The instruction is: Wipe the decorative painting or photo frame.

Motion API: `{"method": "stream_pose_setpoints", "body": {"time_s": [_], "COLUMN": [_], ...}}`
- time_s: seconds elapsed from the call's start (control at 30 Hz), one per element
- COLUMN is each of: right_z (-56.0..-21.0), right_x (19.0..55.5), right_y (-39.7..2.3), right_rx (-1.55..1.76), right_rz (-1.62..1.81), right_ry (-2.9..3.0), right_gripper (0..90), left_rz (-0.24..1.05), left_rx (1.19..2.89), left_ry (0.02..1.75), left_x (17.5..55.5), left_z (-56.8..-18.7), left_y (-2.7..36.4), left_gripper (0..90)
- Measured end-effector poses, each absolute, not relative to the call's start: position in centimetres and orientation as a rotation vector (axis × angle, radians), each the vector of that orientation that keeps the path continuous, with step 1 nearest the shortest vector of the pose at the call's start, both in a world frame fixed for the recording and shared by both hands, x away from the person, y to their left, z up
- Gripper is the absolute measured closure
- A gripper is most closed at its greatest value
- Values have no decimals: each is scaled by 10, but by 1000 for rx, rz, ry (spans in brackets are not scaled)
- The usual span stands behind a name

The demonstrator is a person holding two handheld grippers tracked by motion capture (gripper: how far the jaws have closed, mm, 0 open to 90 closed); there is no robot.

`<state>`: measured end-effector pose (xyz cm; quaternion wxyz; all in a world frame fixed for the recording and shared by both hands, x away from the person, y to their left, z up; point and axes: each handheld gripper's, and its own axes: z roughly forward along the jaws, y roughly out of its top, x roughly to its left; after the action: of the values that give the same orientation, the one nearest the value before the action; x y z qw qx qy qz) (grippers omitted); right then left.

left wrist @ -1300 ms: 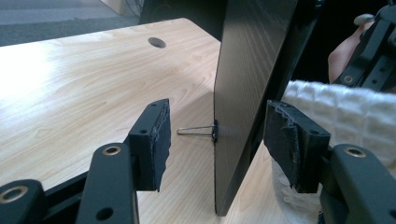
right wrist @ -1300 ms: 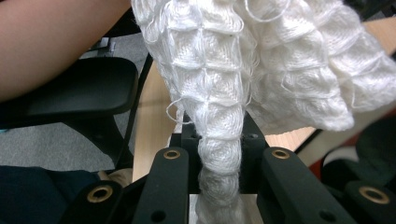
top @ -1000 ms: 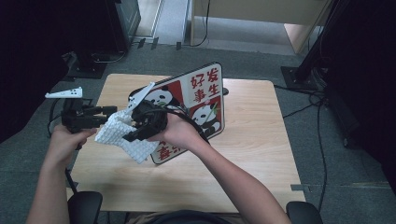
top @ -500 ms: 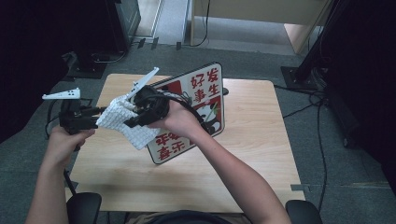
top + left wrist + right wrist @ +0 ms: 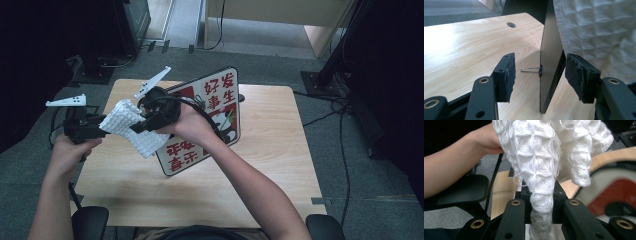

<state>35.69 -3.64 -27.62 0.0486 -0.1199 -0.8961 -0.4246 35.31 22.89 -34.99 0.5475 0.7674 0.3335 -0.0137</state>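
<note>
A white waffle-weave cloth hangs in the air over the left part of the wooden table. My right gripper is shut on a twisted bunch of it; in the right gripper view the cloth rises from between the jaws of that gripper. My left gripper is held just left of the cloth, open. In the left gripper view its gripper has nothing pressed between the pads; the cloth hangs beyond the right jaw. A panda sign board stands on edge behind the cloth.
The board's black edge and a binder clip at its foot lie ahead of the left jaws. A cable hole marks the tabletop. Black stands and cables surround the table on the grey floor.
The right gripper has lifted the cloth up off the table and a little toward the left gripper. The left hand has stayed where it was.
</note>
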Motion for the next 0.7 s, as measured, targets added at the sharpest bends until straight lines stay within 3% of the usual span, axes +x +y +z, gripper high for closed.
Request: {"method": "stream_pose_setpoints", "body": {"time_s": [0.23, 0.7], "right_z": [-276, -293], "right_x": [361, 364], "right_y": [-28, -51], "right_rx": [-379, -489], "right_rz": [-1285, -1282], "right_ry": [-2732, -2724], "right_gripper": [781, 785], "left_rz": [-34, -31], "left_rx": [1810, 1813], "left_ry": [789, 779], "left_x": [353, 352], "left_z": [-350, -350], "left_y": [231, 232], "left_gripper": [417, 445]}}
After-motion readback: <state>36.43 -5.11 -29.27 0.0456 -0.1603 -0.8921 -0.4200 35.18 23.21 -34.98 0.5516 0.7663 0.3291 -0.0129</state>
